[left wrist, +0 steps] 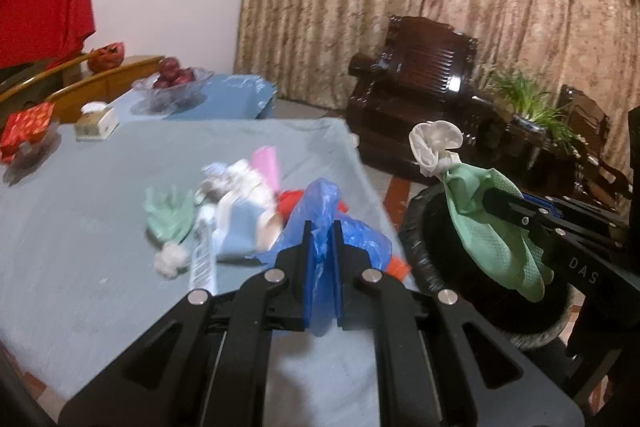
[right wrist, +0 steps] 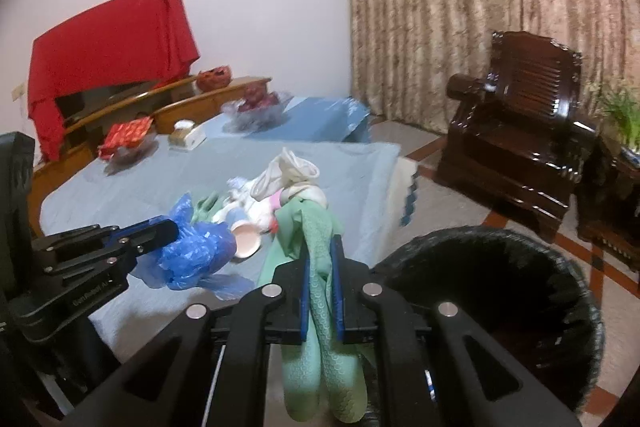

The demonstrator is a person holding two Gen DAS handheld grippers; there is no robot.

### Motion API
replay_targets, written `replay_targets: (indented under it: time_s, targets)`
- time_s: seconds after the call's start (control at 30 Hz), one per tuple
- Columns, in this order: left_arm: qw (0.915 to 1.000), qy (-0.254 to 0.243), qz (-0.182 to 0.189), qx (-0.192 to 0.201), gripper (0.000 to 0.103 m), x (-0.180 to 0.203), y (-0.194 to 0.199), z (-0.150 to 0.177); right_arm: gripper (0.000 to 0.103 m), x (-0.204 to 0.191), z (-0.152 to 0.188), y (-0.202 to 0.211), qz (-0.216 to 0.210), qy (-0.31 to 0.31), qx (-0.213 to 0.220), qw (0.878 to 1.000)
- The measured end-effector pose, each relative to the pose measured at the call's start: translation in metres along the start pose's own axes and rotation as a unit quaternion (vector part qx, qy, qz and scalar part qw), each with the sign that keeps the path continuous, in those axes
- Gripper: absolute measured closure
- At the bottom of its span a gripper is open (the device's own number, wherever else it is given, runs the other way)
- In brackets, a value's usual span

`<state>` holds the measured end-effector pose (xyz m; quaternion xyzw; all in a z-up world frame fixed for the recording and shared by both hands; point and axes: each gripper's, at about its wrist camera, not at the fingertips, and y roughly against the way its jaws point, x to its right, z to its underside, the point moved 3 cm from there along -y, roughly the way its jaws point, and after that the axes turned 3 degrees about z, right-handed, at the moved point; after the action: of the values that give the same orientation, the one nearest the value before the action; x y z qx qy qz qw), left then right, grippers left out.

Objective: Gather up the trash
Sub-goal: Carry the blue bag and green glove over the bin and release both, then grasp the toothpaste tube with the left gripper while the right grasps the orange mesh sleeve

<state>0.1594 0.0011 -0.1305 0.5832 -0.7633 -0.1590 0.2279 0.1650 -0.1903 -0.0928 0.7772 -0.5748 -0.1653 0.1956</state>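
My left gripper (left wrist: 322, 227) is shut on a blue plastic bag (left wrist: 336, 223), held above the table's right edge; it also shows in the right wrist view (right wrist: 192, 251). My right gripper (right wrist: 320, 243) is shut on a green rubber glove (right wrist: 316, 259) with a white cuff (left wrist: 434, 143), held by the rim of the black bin (right wrist: 520, 291). The glove (left wrist: 492, 223) hangs over the bin (left wrist: 424, 251) in the left wrist view. A trash pile (left wrist: 240, 199) lies on the blue tablecloth (left wrist: 80, 227): another green glove (left wrist: 168, 211), pink paper, a paper cup (right wrist: 246, 241), white scraps.
A fruit bowl (left wrist: 174, 81), a tissue box (left wrist: 96, 123) and a red packet (left wrist: 28, 127) stand at the table's far side. A dark wooden armchair (right wrist: 516, 131) and a potted plant (left wrist: 528, 99) stand beyond the bin. Curtains hang behind.
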Motion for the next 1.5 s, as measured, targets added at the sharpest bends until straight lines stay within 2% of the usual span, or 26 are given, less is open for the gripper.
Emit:
replay_targets:
  time_s: [0.17, 0.37, 0.7, 0.77, 0.87, 0.9, 0.97, 1.03, 1.1, 1.17, 1.33, 1.5]
  targets:
    - [0.9994, -0.013, 0.030, 0.007, 0.096, 0.032, -0.011, -0.015, 0.094, 0.032, -0.008, 0.015, 0.026, -0.026, 0.011, 0.999]
    - [0.9967, -0.037, 0.071, 0.006, 0.096, 0.079, -0.033, -0.023, 0.094, 0.083, -0.003, 0.029, 0.079, -0.047, 0.015, 0.996]
    - [0.9871, -0.074, 0.137, -0.037, 0.096, 0.152, -0.085, -0.010, 0.094, 0.158, 0.033, 0.029, 0.147, -0.088, -0.027, 0.985]
    - [0.9844, -0.078, 0.150, -0.049, 0.091, 0.160, -0.094, -0.007, 0.093, 0.164, 0.040, 0.026, 0.153, -0.093, -0.037, 0.983]
    - [0.9836, -0.077, 0.155, -0.053, 0.044, 0.166, -0.100, -0.003, 0.083, 0.170, 0.048, 0.021, 0.172, -0.092, -0.051, 0.980]
    - [0.9837, -0.076, 0.155, -0.050, 0.042, 0.166, -0.099, -0.003, 0.072, 0.172, 0.049, 0.022, 0.176, -0.094, -0.051, 0.979]
    - [0.9839, -0.076, 0.155, -0.049, 0.039, 0.163, -0.098, -0.003, 0.055, 0.175, 0.052, 0.024, 0.185, -0.101, -0.050, 0.976]
    - [0.9857, -0.072, 0.146, -0.045, 0.034, 0.155, -0.095, -0.003, 0.044, 0.177, 0.052, 0.027, 0.190, -0.105, -0.045, 0.975]
    - [0.9877, -0.063, 0.138, -0.040, 0.026, 0.145, -0.088, -0.004, 0.018, 0.174, 0.050, 0.030, 0.192, -0.108, -0.036, 0.975]
    - [0.9898, -0.059, 0.126, -0.031, 0.020, 0.132, -0.080, -0.004, 0.007, 0.170, 0.047, 0.036, 0.199, -0.111, -0.019, 0.973]
    - [0.9954, -0.051, 0.081, -0.011, 0.013, 0.093, -0.054, -0.008, 0.006, 0.148, 0.033, 0.035, 0.197, -0.111, 0.003, 0.974]
    - [0.9990, -0.036, 0.023, 0.011, 0.013, 0.047, -0.022, -0.012, 0.006, 0.103, 0.019, 0.019, 0.143, -0.099, 0.014, 0.985]
